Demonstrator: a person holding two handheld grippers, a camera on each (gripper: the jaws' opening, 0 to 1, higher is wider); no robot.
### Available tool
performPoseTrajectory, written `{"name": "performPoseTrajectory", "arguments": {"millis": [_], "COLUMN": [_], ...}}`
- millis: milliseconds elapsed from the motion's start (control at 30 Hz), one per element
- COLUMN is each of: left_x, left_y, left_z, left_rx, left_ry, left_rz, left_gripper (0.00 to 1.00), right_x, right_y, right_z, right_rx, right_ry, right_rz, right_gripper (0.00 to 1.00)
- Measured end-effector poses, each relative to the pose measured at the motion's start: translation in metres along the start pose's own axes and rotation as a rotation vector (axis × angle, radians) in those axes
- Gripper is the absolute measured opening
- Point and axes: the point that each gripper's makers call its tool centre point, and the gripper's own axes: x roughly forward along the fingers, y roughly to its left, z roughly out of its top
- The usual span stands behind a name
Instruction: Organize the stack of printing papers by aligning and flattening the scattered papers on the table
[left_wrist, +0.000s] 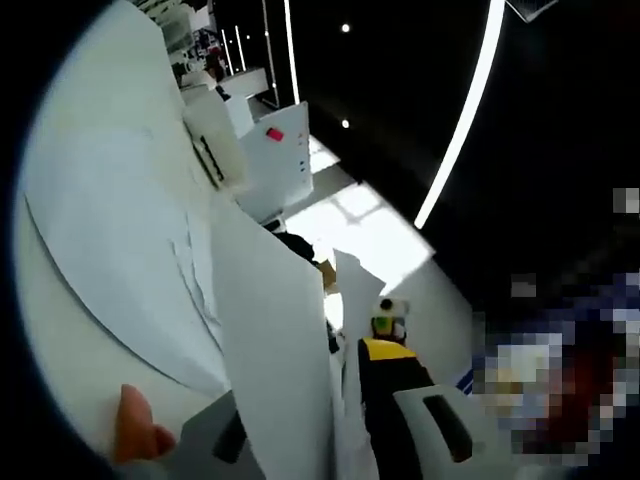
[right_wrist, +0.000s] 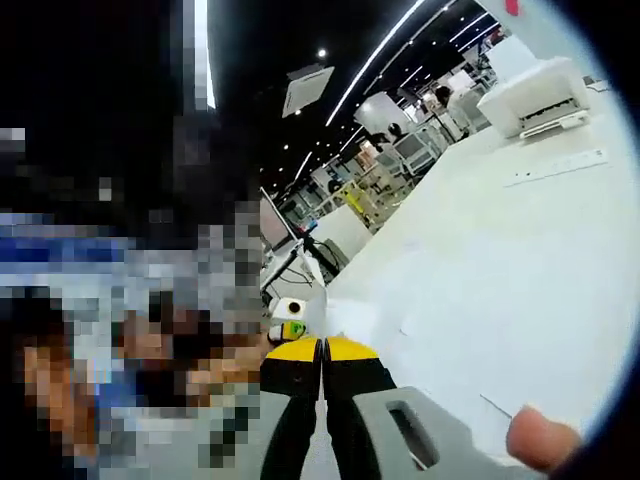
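In the left gripper view, a bundle of thin white printing sheets (left_wrist: 275, 360) stood on edge through the lower middle of the frame, lifted off the white table surface (left_wrist: 70, 350) that filled the left side. The left gripper (left_wrist: 300, 440) seemed pinched on the sheets' lower edge, though its jaws were mostly hidden behind the paper. At lower right of that frame the yellow-and-black right gripper (left_wrist: 385, 380) pressed in from the other side.

In the right gripper view, the right gripper (right_wrist: 322, 365) had its jaws pressed together along the sheets' thin edge (right_wrist: 322, 325), low in the centre. A white desktop printer (right_wrist: 535, 95) sat at upper right.

The paper looked light, limp and slippery; sheets would likely fan or slide. Gripping close to opposite edges and tapping them down on the table seemed the safest way to square them.
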Motion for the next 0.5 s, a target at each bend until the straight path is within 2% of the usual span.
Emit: {"name": "performPoseTrajectory", "arguments": {"millis": [100,233,500], "left_x": [-0.002,-0.003,-0.005], "left_y": [0.005,0.004,0.003], "left_z": [0.009,0.011,0.018], "left_rx": [0.001,0.005,0.018], "left_ry": [-0.016,-0.037,-0.079], "left_rz": [0.005,0.005,-0.003], "left_gripper": [0.13,0.13,0.12], "right_x": [0.005,0.007,0.013], "right_y": [-0.006,-0.009,0.004], "right_z": [-0.002,0.001,-0.008], "right_rx": [0.044,0.119,0.127], "right_ry": [-0.003,-0.010,-0.013], "right_rz": [0.004,0.026,0.042], "right_gripper": [0.00,0.00,0.00]}}
